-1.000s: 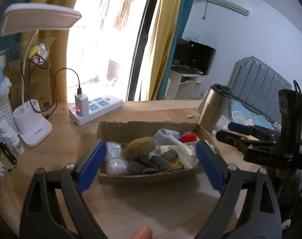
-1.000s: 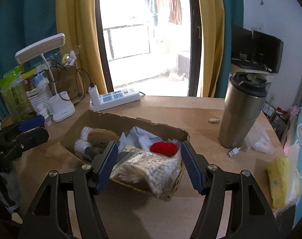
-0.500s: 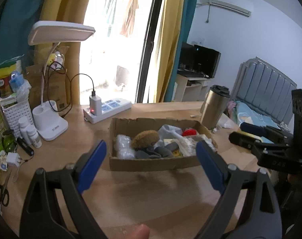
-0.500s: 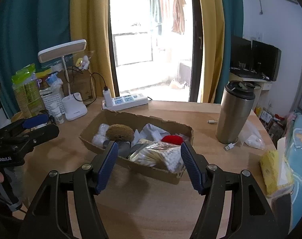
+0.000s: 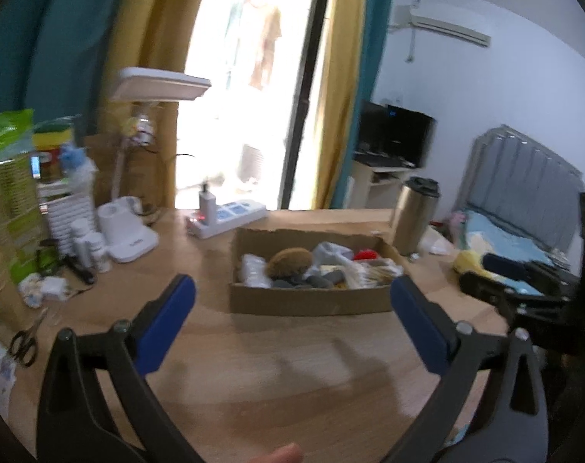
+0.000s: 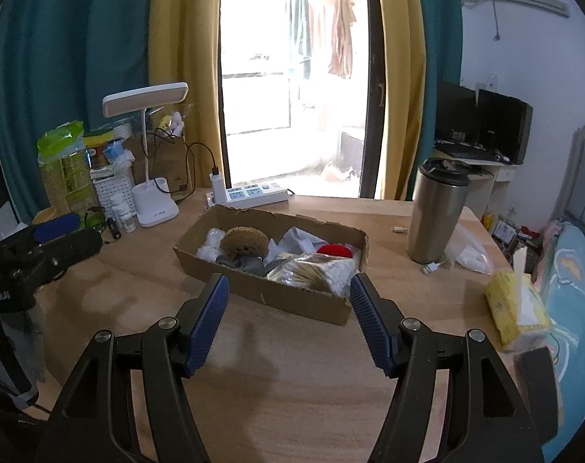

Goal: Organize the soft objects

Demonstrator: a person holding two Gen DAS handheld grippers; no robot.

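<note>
A shallow cardboard box [image 5: 307, 303] [image 6: 261, 293] sits mid-table, filled with soft things: a brown fuzzy ball [image 5: 290, 262] [image 6: 244, 240], a red knitted piece [image 5: 364, 255] [image 6: 334, 250], grey socks [image 5: 311, 281] [image 6: 250, 263], white bagged items [image 5: 253, 272] and a bag of cotton swabs [image 6: 311, 270]. My left gripper [image 5: 292, 308] is open and empty, well back from the box. My right gripper [image 6: 288, 305] is open and empty, just short of the box's near wall. Each gripper shows at the edge of the other's view.
A steel tumbler [image 6: 437, 208] stands right of the box, a yellow tissue pack [image 6: 518, 310] at the right edge. A white desk lamp [image 6: 153, 200], power strip [image 6: 250, 195], small bottles [image 6: 122, 218], basket and scissors [image 5: 24, 341] crowd the left and back.
Both grippers have pulled back and up from the box, so it looks smaller and farther. Both stay open and empty. The box and its contents have not moved.
</note>
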